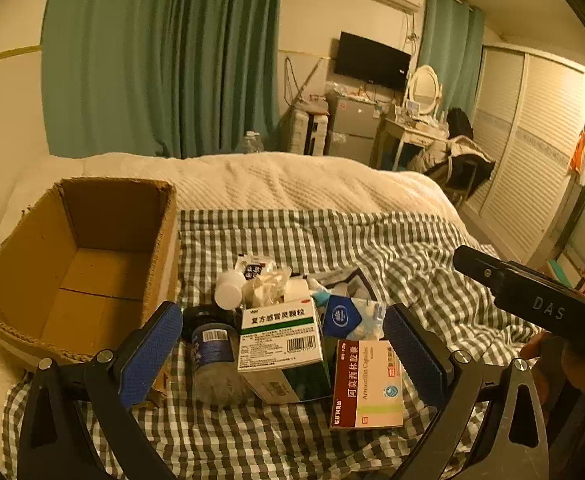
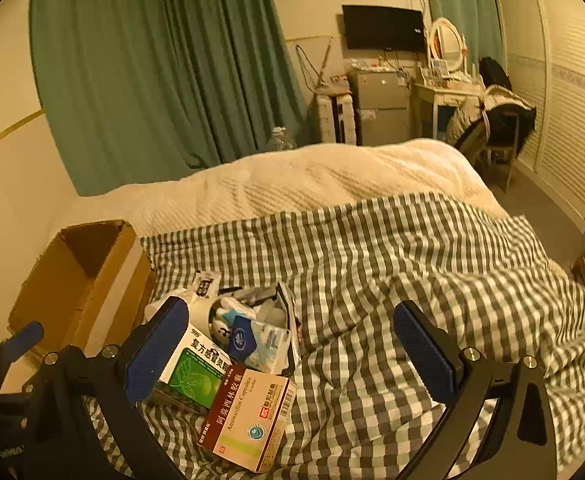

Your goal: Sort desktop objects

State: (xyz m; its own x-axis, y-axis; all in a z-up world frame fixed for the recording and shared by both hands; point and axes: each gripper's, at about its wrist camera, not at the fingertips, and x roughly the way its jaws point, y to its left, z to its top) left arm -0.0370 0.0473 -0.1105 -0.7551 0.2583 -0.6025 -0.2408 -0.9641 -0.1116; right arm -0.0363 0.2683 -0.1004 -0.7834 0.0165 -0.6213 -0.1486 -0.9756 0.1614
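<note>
A pile of small items lies on a checked cloth (image 1: 412,264). It holds a green-and-white medicine box (image 1: 280,336), a red-and-cream amoxicillin box (image 1: 366,388), a dark jar (image 1: 212,356), a white bottle (image 1: 229,290) and blue-white sachets (image 1: 352,316). An open cardboard box (image 1: 80,268) stands to the left. My left gripper (image 1: 284,350) is open, its pads either side of the pile, holding nothing. My right gripper (image 2: 292,350) is open and empty over the cloth, with the amoxicillin box (image 2: 248,412), green box (image 2: 196,372) and sachets (image 2: 260,340) between its fingers. The cardboard box (image 2: 84,288) is at left.
The cloth lies on a bed with a cream blanket (image 1: 276,180). The right gripper's body (image 1: 532,300) shows at the right of the left wrist view. Green curtains (image 1: 164,56), a fridge, a vanity table and a chair stand beyond the bed.
</note>
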